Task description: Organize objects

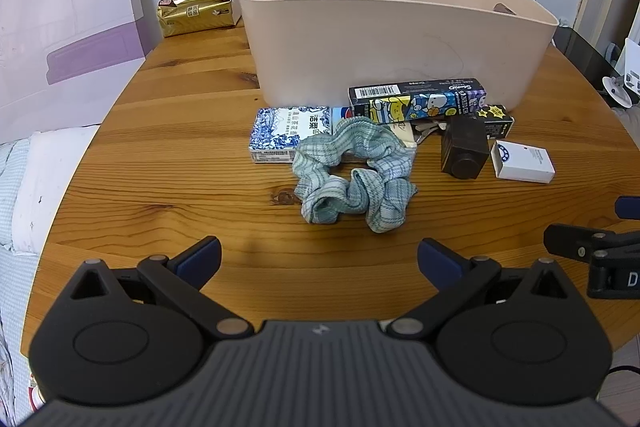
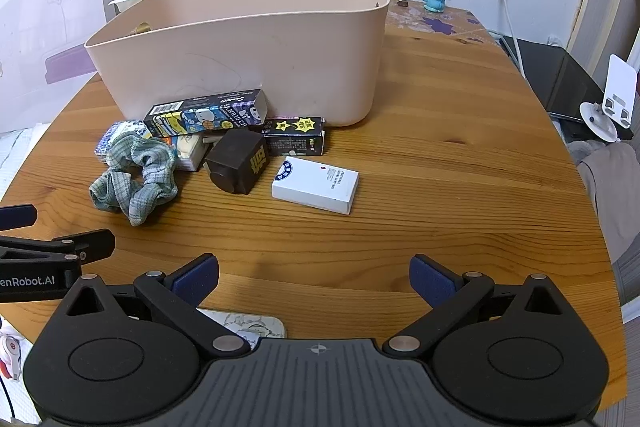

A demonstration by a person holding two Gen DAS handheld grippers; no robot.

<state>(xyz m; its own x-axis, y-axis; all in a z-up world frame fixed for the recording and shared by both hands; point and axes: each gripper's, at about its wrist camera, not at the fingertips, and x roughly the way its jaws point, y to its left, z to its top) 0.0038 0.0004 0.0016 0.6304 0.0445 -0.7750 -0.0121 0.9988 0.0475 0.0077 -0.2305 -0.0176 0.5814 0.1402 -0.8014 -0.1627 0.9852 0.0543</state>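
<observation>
Round wooden table [image 1: 180,155] carrying a pink storage bin [image 1: 400,39] toward its back edge; gold tissue pack [image 1: 196,9] sitting at back left; scrunchie [image 1: 354,175], small boxes lying mid-table before the bin.

The long black cartoon-printed carton [image 2: 206,117], lying against the beige plastic tub near the bench's left edge, carries the brand "Sanrio" in white script, a white barcode label at one end, and partial capitals beside the script, too small to make out. On the black housing of the left tool [image 2: 44,259], white lettering reads "enRobot.AI", its start cut off at the frame edge. The black housing of the right tool [image 1: 600,259] shows a lone "D".
</observation>
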